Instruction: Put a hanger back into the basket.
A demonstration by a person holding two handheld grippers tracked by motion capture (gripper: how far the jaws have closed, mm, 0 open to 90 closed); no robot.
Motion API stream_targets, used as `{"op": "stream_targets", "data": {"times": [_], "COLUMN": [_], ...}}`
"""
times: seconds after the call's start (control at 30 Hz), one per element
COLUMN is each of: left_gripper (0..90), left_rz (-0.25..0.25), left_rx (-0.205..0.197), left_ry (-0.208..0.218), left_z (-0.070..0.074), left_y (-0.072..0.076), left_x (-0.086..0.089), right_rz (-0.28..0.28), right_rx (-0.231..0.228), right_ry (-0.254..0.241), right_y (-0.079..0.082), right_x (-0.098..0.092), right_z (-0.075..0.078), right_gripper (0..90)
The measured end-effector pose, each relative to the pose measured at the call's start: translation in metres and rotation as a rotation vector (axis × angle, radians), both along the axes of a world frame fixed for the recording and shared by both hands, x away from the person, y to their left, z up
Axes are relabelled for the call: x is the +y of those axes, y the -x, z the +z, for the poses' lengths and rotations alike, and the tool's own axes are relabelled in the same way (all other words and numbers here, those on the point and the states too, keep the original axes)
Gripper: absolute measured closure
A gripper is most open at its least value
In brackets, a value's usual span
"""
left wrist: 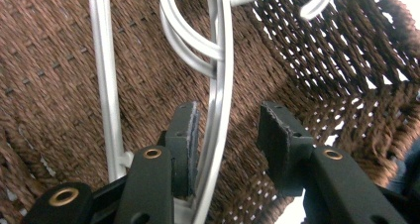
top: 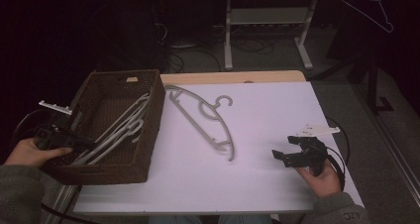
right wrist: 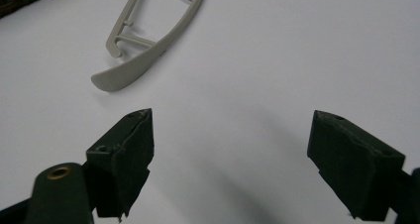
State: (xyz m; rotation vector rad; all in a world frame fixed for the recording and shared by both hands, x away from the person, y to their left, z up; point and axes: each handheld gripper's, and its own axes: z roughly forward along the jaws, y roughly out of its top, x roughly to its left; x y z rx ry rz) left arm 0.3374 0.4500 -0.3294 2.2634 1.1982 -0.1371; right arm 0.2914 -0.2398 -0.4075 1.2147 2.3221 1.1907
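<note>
My left gripper (left wrist: 225,135) sat inside the brown basket (top: 153,120), low at the end nearest me. Its jaws were apart — a grey hanger (left wrist: 218,110) ran up between them, close against one pad and clear of the other, so nothing was squeezed. More hangers lay in the basket beside it. One more hanger (top: 205,120) lay flat on the white table (top: 277,105), just right of the basket. My right gripper (top: 297,149) waited well to the right of the basket, jaws wide and holding nothing.

I thought the hanger could catch on my pad when I pulled out, because the hooks were tangled together. The basket walls stood close around my left gripper — little room there. To the right of the basket, the table had lots of bare space.
</note>
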Motion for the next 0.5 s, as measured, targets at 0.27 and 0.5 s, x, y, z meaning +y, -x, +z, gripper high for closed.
{"op": "stream_targets", "data": {"times": [0.27, 0.5], "left_gripper": [65.2, 71.7], "left_rz": [-0.056, -0.060], "left_rx": [-0.005, -0.005], "left_ry": [0.027, 0.007], "left_z": [-0.001, -0.002], "left_y": [-0.001, -0.003], "left_x": [-0.011, -0.023], "right_rz": [0.004, 0.006], "right_rx": [-0.005, -0.008], "right_ry": [0.003, 0.004], "right_y": [0.000, 0.000], "right_x": [0.003, 0.002], "right_z": [0.001, 0.001], "right_gripper": [17.3, 17.4]}}
